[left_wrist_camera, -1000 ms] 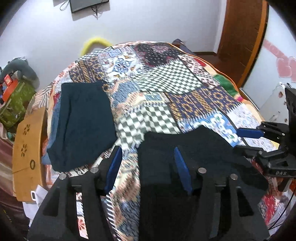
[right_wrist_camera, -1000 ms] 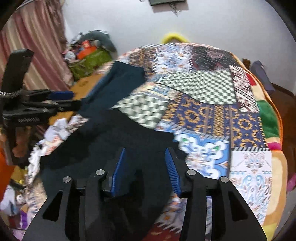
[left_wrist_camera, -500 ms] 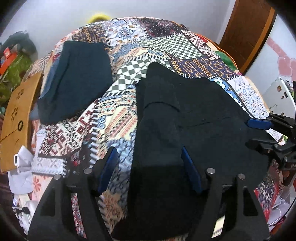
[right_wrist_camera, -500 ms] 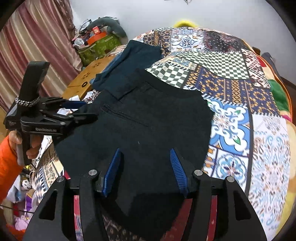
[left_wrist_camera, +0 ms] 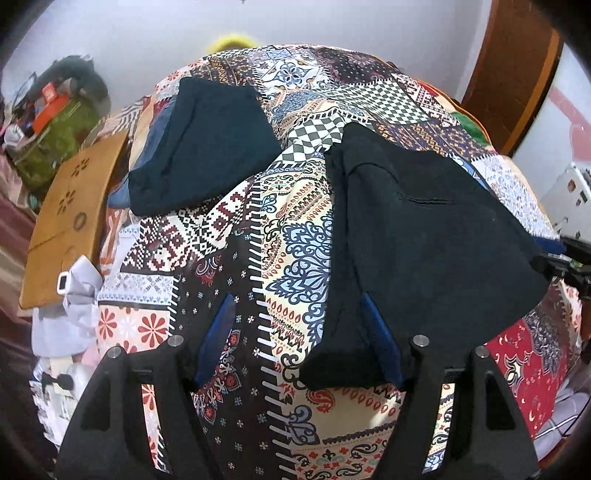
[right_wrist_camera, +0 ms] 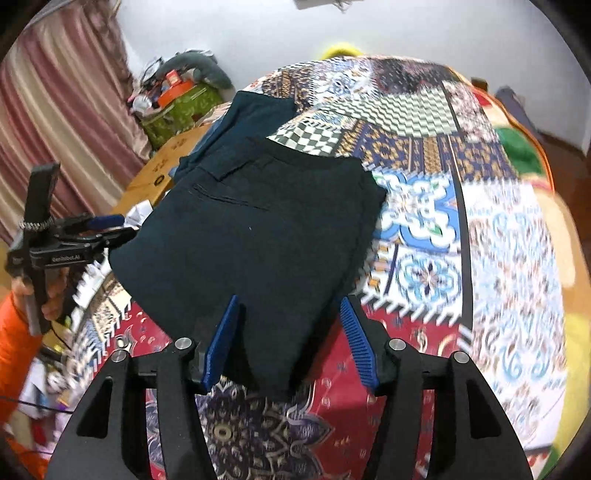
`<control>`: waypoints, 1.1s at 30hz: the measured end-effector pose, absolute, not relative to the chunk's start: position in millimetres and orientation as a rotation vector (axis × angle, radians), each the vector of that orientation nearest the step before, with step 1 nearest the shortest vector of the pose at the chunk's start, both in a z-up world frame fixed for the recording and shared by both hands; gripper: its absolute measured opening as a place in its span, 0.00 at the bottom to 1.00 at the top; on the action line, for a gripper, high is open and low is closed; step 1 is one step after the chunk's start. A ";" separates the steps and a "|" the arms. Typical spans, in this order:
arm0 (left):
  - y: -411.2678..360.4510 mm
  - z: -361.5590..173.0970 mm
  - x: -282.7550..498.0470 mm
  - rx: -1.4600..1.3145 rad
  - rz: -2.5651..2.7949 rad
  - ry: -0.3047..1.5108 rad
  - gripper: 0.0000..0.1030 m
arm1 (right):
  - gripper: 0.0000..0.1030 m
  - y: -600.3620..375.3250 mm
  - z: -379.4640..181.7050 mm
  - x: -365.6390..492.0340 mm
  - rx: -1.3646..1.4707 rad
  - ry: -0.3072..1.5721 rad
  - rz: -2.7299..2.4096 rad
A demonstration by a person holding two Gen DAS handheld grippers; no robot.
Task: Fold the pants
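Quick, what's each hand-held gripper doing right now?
Left hand-held gripper: open, holding nothing, pants corner between jaws.
Right hand-held gripper: opening, pants edge between jaws, unpressed.

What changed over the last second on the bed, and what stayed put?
The black pants now lie as a folded bundle with both tools drawn back to its near edge. The left tool is open, one corner between its jaws; the right tool is opening around the near end. The dark-blue folded garment stayed put.

- White wall (left_wrist_camera: 332,22) at the far side.
- Brown wooden door (left_wrist_camera: 517,74) far right.
- Striped pink curtain (right_wrist_camera: 55,122) on the left.
- Patchwork-covered bed (left_wrist_camera: 295,240) fills the middle.
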State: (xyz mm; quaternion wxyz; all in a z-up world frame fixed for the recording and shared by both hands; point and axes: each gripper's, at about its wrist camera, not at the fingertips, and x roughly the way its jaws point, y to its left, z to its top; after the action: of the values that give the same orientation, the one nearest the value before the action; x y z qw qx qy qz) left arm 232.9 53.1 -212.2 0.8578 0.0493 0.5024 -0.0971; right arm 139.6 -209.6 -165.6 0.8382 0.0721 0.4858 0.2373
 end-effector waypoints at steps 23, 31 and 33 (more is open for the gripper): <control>9.9 -231.5 338.3 -0.060 -0.364 1.301 0.73 | 0.68 -222.0 -192.3 207.1 0.321 1.150 0.491; 1.2 -251.3 355.7 -0.107 -0.447 1.378 0.75 | 0.83 -214.5 -216.4 232.6 0.380 1.215 0.609; -7.3 -254.0 359.3 -0.100 -0.469 1.385 0.75 | 0.81 -211.7 -218.8 237.8 0.392 1.224 0.632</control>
State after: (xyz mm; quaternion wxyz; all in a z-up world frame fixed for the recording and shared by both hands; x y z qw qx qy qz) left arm 359.3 -7.3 -254.0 0.7431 -0.0456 0.6323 -0.2142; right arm 237.8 -211.7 -218.8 0.7545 0.1795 0.5610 0.2895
